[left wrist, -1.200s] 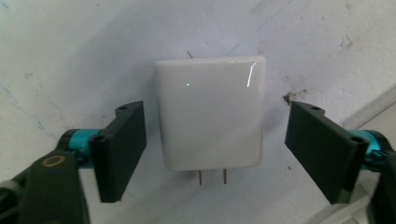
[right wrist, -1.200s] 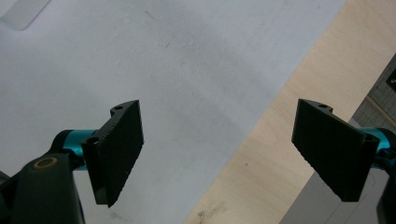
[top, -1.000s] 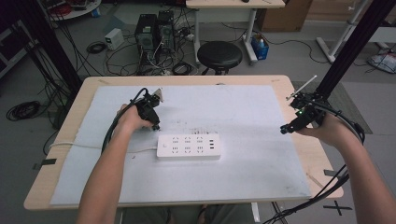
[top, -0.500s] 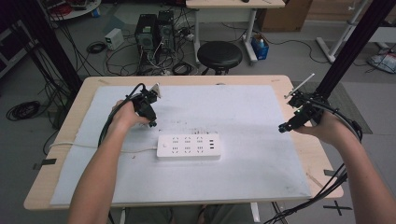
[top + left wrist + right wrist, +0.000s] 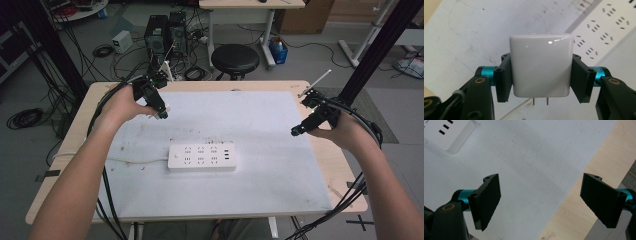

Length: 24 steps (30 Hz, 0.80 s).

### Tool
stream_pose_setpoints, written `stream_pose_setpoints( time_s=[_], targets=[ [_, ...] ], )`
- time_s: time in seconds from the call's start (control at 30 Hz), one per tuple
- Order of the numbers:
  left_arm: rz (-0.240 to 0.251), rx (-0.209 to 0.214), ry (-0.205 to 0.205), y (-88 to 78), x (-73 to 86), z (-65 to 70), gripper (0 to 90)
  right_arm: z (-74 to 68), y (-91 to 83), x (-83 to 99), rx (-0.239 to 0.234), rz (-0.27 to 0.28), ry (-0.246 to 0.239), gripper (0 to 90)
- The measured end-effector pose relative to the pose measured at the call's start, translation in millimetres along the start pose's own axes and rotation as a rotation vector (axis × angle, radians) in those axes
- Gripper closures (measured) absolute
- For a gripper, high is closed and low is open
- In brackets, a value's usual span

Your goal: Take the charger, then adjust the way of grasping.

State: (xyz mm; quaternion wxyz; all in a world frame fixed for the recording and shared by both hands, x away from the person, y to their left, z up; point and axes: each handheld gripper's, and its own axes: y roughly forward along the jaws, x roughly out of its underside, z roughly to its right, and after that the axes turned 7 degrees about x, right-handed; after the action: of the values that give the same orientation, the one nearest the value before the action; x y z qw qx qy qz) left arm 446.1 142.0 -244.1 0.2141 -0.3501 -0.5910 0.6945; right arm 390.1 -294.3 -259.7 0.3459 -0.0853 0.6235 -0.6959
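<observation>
A white power strip (image 5: 202,157) lies flat in the middle of the white mat, its cord running off to the left. My left gripper (image 5: 161,113) hovers over the mat's far left part, shut on a white plug adapter (image 5: 540,64) whose two metal prongs point down toward the camera side. Part of the power strip (image 5: 604,27) shows beyond it at the upper right. My right gripper (image 5: 296,131) is held above the mat's right side, open and with nothing between its jaws. A corner of the power strip (image 5: 447,133) sits at the upper left of the right gripper view.
The white mat (image 5: 260,130) covers most of the wooden table (image 5: 90,95). Behind the table stand a black stool (image 5: 235,58), computer cases (image 5: 165,32) and tangled cables on the floor. Black frame posts (image 5: 380,45) rise at the right.
My left gripper has carried the plug adapter up and away from the power strip toward the far left. The right gripper has shifted only slightly.
</observation>
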Motion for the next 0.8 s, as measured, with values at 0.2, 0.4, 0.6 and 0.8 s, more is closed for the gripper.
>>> stream_pose_setpoints(
  time_s=[0.2,0.4,0.6,0.8],
  targets=[
    [0.036,-0.001,0.04,-10.3,0.1,13.7,42.1,-9.4,-10.8,-1.6,-0.008,0.015,0.007,16.3],
    [0.145,0.065,0.234,-10.9,-3.0,42.4,42.2,-9.1,-20.3,-2.5,-0.113,0.03,0.131,16.3],
    [0.254,0.161,0.381,-1.6,-6.6,65.0,42.3,-11.9,-18.4,-2.9,-0.271,0.039,0.22,16.3],
    [0.358,0.235,0.519,11.5,-14.4,87.6,42.4,-15.3,-10.4,-3.7,-0.489,0.05,0.356,16.3]
  ],
)
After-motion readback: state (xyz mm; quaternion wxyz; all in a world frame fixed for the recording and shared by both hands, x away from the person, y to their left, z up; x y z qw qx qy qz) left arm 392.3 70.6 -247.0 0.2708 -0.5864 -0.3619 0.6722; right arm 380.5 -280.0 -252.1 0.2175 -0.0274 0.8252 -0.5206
